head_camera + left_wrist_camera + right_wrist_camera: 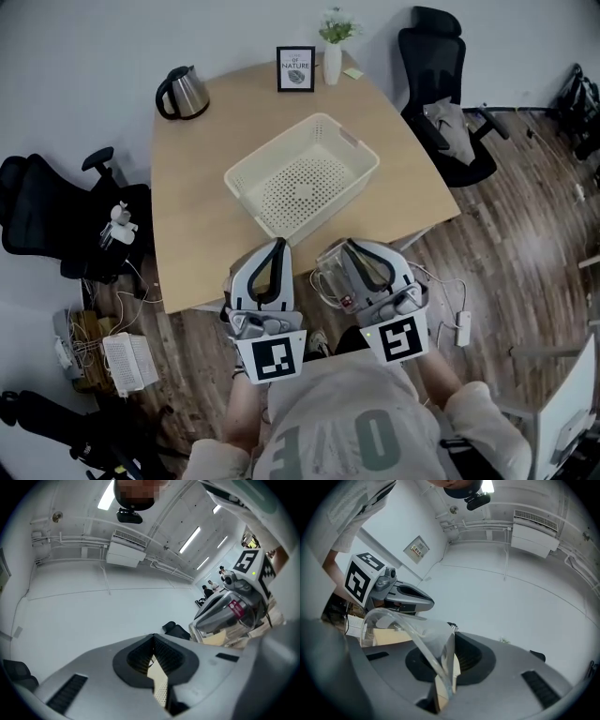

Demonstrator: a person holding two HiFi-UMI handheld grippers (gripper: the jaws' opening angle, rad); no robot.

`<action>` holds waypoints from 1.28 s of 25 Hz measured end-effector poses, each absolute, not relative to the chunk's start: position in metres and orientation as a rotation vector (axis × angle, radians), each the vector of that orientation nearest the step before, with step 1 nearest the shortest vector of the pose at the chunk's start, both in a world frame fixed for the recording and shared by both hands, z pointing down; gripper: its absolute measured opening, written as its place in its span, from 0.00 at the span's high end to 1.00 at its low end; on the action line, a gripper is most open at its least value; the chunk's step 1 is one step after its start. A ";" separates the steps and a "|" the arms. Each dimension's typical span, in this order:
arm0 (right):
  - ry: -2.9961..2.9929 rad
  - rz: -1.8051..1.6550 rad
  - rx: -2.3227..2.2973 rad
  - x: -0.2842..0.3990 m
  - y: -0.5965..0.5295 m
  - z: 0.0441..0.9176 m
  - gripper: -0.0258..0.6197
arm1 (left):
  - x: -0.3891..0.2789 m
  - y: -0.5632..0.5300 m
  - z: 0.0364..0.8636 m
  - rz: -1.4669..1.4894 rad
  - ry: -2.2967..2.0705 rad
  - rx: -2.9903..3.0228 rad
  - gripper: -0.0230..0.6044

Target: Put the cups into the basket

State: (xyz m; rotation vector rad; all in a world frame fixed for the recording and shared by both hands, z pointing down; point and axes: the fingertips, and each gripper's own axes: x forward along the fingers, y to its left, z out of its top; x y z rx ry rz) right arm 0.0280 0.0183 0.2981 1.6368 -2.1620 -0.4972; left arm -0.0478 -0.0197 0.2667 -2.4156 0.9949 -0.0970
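A cream perforated basket [272, 145] stands empty in the middle of the wooden table [187, 206]. My right gripper [342, 248] hovers over the table's near edge, shut on the wall of a clear plastic cup [330, 275]. In the right gripper view the cup [408, 630] hangs to the left of the jaws, its rim pinched between them [449, 641]. My left gripper [278, 246] is beside it, shut and empty, its tips meeting in the left gripper view [153, 641]. From there the cup [229, 616] shows at the right.
A steel kettle [183, 92] stands at the table's far left. A framed print [295, 68] and a white vase with a plant [333, 56] stand at the far edge. Black office chairs stand at the right [441, 84] and left [47, 216]. Cables and papers [122, 361] lie on the floor.
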 end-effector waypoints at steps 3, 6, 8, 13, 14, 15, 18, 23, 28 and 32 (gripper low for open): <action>-2.147 -0.454 1.631 0.032 0.000 0.307 0.92 | -0.038 -0.037 0.274 -0.109 0.964 -2.445 0.95; -2.135 -0.423 1.626 0.041 -0.019 0.314 0.92 | -0.029 -0.055 0.281 -0.118 0.958 -2.468 0.95; -2.130 -0.414 1.627 0.051 -0.032 0.316 0.92 | -0.024 -0.068 0.285 -0.126 0.969 -2.478 0.95; -2.164 -0.415 1.611 0.072 -0.074 0.317 0.92 | -0.013 -0.106 0.290 -0.148 1.030 -2.466 0.95; -2.168 -0.421 1.599 0.076 -0.084 0.316 0.92 | -0.010 -0.115 0.288 -0.150 1.046 -2.457 0.95; -2.172 -0.428 1.585 0.080 -0.093 0.315 0.92 | -0.007 -0.124 0.287 -0.152 1.060 -2.450 0.95; -2.200 -0.441 1.558 0.092 -0.121 0.311 0.92 | 0.004 -0.147 0.280 -0.154 1.096 -2.423 0.95; -2.240 -0.454 1.510 0.112 -0.160 0.308 0.92 | 0.023 -0.182 0.275 -0.183 1.144 -2.378 0.95; -2.284 -0.444 1.502 0.137 -0.192 0.312 0.92 | 0.045 -0.205 0.280 -0.219 1.185 -2.360 0.95; -2.279 -0.410 1.492 0.151 -0.211 0.324 0.92 | 0.061 -0.217 0.287 -0.190 1.167 -2.351 0.95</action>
